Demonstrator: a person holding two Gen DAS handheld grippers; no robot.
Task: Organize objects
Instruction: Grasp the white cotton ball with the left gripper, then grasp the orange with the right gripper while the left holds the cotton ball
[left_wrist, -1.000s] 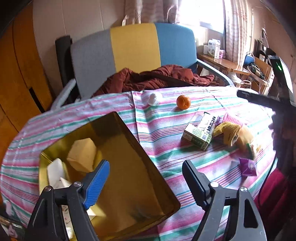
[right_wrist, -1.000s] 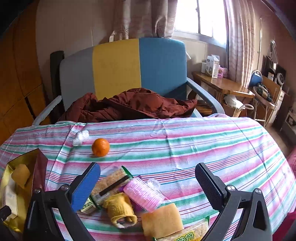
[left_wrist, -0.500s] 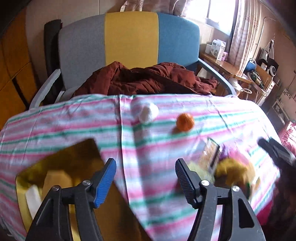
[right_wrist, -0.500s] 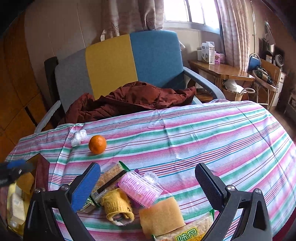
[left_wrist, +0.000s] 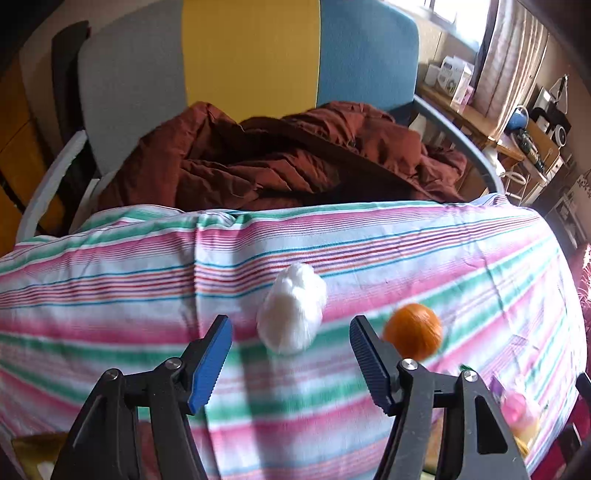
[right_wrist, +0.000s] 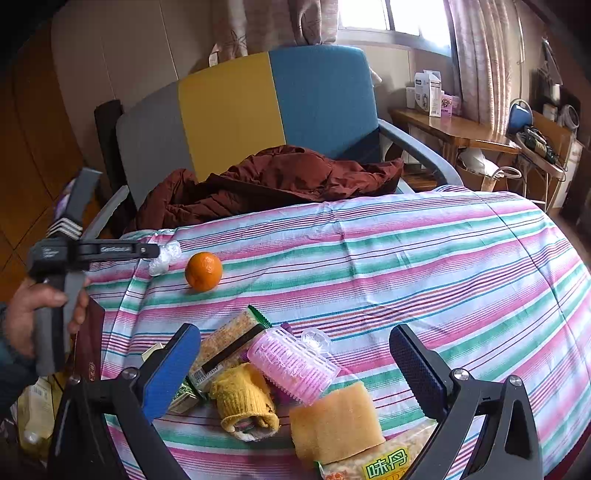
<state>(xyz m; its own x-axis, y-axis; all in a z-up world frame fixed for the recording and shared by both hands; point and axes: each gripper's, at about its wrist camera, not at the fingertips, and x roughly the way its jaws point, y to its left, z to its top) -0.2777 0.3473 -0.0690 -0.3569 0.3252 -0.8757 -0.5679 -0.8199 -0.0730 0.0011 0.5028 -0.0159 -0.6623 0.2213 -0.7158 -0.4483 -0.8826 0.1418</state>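
White fluffy ball (left_wrist: 291, 314) sits on the striped tablecloth (left_wrist: 424, 251), near the far edge, and the left gripper (left_wrist: 290, 349) lines up on it, jaws spread wide to either side, nothing between them but the ball just ahead. My read: that ball is the pick being set up, since the opening is centred on it and not on the orange (left_wrist: 413, 330) just beside it to the right. One ball, one orange, close together but apart.

Over to the right gripper (right_wrist: 295, 354): it hangs wide open and empty above the heap at the near edge. Count there: one pink hair roller (right_wrist: 291, 363), one yellow knit piece (right_wrist: 243, 400), one yellow sponge (right_wrist: 336, 421), one long snack bar (right_wrist: 225, 343), one snack packet (right_wrist: 373, 463) with printed characters at the bottom. They lie touching and overlapping, so likely waiting their turn.

A hand (right_wrist: 22, 317) grips the left tool's handle at the left edge. Behind the table, one tricolour chair (right_wrist: 236, 107) holding one rust-red jacket (right_wrist: 273, 177).
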